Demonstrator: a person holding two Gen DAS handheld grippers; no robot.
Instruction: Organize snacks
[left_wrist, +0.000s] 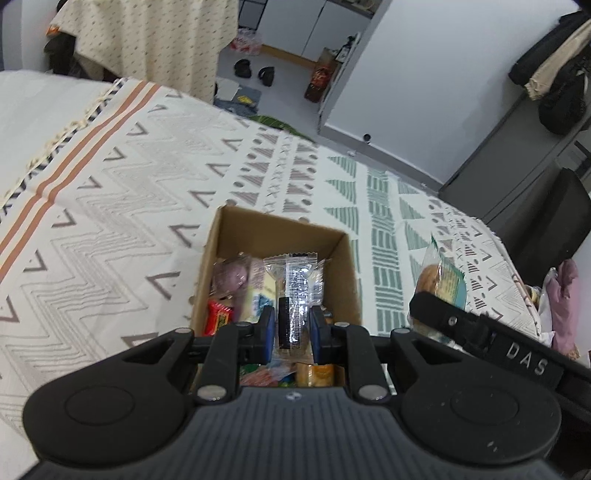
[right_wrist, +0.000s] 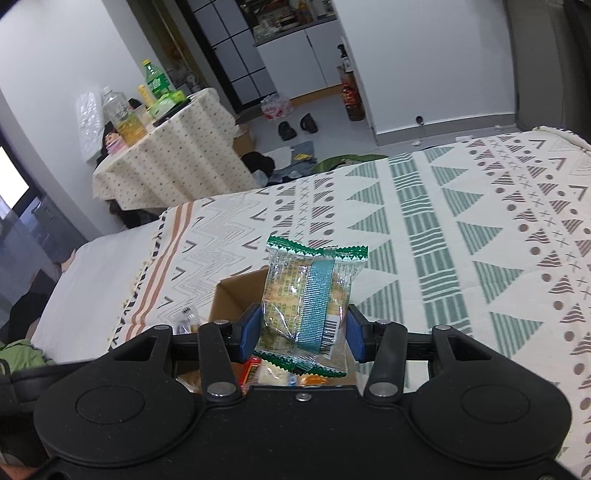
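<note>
We log left tongs (left_wrist: 292, 326) clamped on a clear-wrapped snack bar (left_wrist: 295, 291), cardboard box (left_wrist: 236, 236) beneath. Right tongs (right_wrist: 302, 332) grip a green-edged cracker packet (right_wrist: 308, 299).

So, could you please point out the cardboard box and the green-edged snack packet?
cardboard box (left_wrist: 273, 225), left wrist view, far inner wall.
green-edged snack packet (right_wrist: 306, 302), right wrist view, middle of the wrapper.

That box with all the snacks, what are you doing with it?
A person is sorting snacks into the cardboard box on the patterned bedspread, using two hand-held grippers. The left gripper holds a clear-wrapped snack over the box, its jaws closed on it. The right gripper grips a green-edged cracker packet just above the box. Several other snacks already lie inside.
</note>
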